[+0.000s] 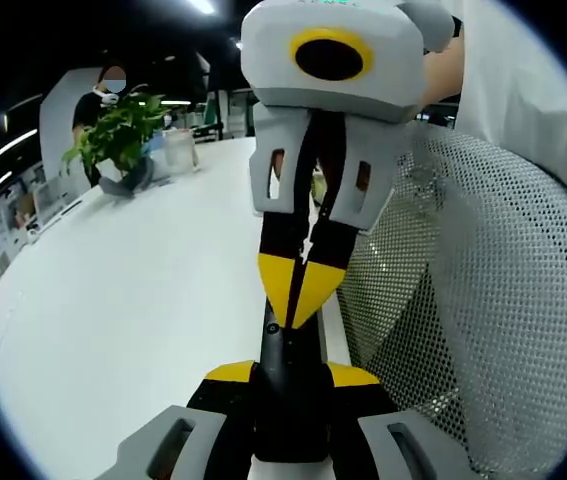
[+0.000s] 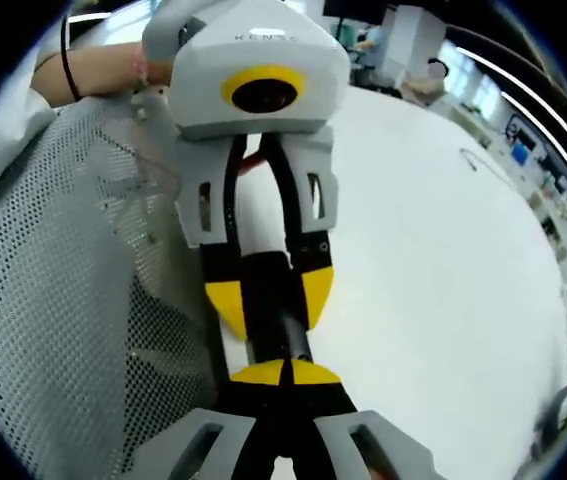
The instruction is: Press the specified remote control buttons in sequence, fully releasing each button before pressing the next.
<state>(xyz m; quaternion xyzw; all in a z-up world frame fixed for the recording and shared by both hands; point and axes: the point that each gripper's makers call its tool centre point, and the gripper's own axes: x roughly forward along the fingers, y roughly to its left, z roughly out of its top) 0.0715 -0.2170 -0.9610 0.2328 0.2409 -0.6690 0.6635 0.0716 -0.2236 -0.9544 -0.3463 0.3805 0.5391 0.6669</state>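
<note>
A slim black remote control [image 1: 285,352] is clamped between the yellow tips of my left gripper [image 1: 291,373], low in the left gripper view. My right gripper [image 1: 298,288] reaches in from above with its jaws shut, its yellow tip resting on the far end of the remote. In the right gripper view, my right gripper [image 2: 283,372] is shut at the bottom and its tip meets the remote [image 2: 285,338]. The left gripper [image 2: 268,300] faces it and holds the remote's sides. The buttons are too small to make out.
A broad white table [image 1: 133,300] lies below both grippers. A grey mesh chair back [image 1: 473,330] stands close beside them, also seen as the mesh [image 2: 73,300]. A potted plant [image 1: 118,135] and a seated person [image 1: 98,100] are at the table's far end.
</note>
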